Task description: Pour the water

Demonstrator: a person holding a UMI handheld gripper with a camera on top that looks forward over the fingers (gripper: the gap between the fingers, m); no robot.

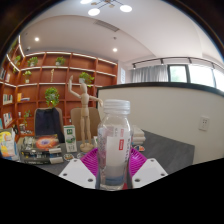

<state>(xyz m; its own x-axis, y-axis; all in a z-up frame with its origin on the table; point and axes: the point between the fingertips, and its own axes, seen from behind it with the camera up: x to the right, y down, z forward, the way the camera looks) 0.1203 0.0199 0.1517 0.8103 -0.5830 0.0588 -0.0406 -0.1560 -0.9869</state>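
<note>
I have the bottle [114,140] clenched in the gripper [113,165]: both pink pads [91,160] press against its sides, one on each flank, and the clear plastic body rises upright between the fingers with its red label facing me. It looks lifted clear of the table [170,150], though I cannot see its base. The cap region at the top seems pale and closed, but I cannot say for sure whether a lid is on.

So the picking-up part appears done. The pouring itself has not begun, as far as I can judge: the bottle is vertical, not tilted, and no stream of water shows. I also cannot make out how much water is inside; the walls look clear with no obvious level line.

What I lack is a plain target. No cup or glass stands out just ahead of the fingers. To the far left there is clutter on the table [40,147], small boxes and colourful items, and behind them a wooden shelf [50,80] with plants. To the right a grey chair or seat back sits near, beyond the bottle.

What is left, in my reading: find the receiving vessel, carry the bottle over it, and tip.
</note>
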